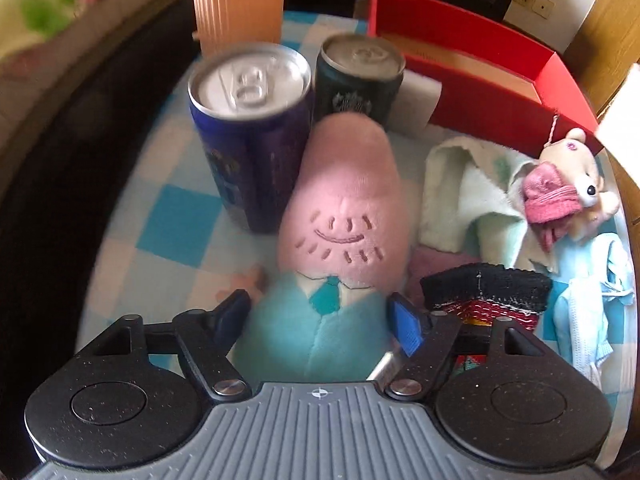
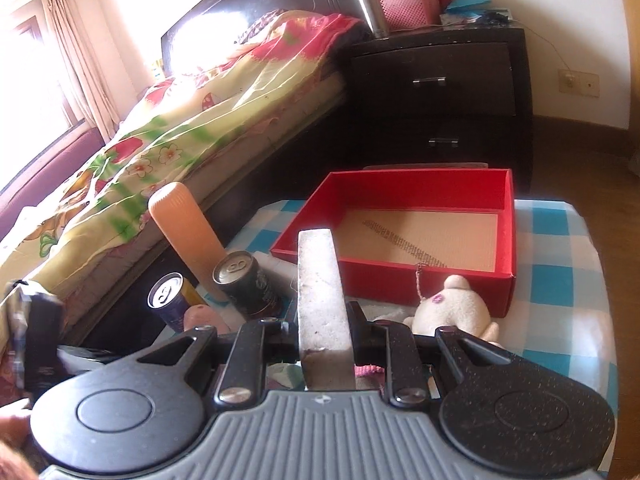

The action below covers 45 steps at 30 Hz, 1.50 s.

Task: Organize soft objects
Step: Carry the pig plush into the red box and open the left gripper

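A pink plush figure (image 1: pixel 344 200) in a teal suit lies on the checked tablecloth (image 1: pixel 176 220). My left gripper (image 1: pixel 320 318) points down over it, open, with its blue pads (image 1: pixel 406 326) on either side of the teal body and no squeeze showing. My right gripper (image 2: pixel 322 332) is shut on a white sponge (image 2: pixel 318 280) that sticks out forward above the table. An open red box (image 2: pixel 400 280) stands beyond it, also seen as the red box (image 1: pixel 500 92) at the back right. A small bear (image 1: pixel 576 184) in a pink knit hat lies near the box, in the right wrist view as the bear (image 2: pixel 456 308).
A blue can (image 1: pixel 248 140), a dark can (image 1: pixel 356 84) and an orange ribbed bottle (image 1: pixel 240 0) stand close behind the plush. A pale green towel (image 1: pixel 468 200), a black striped knit piece (image 1: pixel 484 292) and light blue cloth (image 1: pixel 592 312) lie to the right. A bed (image 2: pixel 180 128) and a nightstand (image 2: pixel 440 92) border the table.
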### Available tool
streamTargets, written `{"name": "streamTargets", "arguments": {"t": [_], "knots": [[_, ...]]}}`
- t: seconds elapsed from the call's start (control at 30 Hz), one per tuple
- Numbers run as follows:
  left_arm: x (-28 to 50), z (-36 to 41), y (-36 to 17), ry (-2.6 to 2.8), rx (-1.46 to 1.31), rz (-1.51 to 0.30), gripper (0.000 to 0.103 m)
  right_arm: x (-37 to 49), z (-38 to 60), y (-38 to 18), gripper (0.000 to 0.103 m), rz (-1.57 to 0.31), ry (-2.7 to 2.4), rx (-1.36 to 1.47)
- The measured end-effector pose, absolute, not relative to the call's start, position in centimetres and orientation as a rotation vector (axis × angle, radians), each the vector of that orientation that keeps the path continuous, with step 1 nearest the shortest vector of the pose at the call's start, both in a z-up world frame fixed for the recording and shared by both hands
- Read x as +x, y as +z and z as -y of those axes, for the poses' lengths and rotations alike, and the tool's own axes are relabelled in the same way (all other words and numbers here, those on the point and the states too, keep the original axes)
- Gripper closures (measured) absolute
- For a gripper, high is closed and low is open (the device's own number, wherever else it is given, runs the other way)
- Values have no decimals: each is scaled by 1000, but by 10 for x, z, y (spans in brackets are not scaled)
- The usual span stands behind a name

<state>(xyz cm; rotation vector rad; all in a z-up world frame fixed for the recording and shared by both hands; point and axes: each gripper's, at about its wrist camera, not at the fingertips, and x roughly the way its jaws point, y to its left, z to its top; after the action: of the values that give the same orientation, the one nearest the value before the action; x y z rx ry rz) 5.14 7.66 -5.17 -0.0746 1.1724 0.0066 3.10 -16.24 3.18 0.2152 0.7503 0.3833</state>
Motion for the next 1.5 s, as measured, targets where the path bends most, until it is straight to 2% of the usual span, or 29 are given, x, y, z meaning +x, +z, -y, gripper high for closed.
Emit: {"name": "streamTargets", "arguments": {"t": [0.23, 0.6, 0.93, 1.5], "knots": [[36, -90, -39, -35, -234, -1136, 35, 34, 167, 31, 102, -758, 390, 235], [4, -84, 46, -79, -330, -837, 35, 28, 173, 45, 102, -697, 363, 262], [53, -26, 88, -154, -303, -628, 35, 35, 180, 65, 102, -589, 294, 244], [123, 1, 91, -165, -275, -561, 34, 93, 192, 77, 102, -506, 202, 241]]}}
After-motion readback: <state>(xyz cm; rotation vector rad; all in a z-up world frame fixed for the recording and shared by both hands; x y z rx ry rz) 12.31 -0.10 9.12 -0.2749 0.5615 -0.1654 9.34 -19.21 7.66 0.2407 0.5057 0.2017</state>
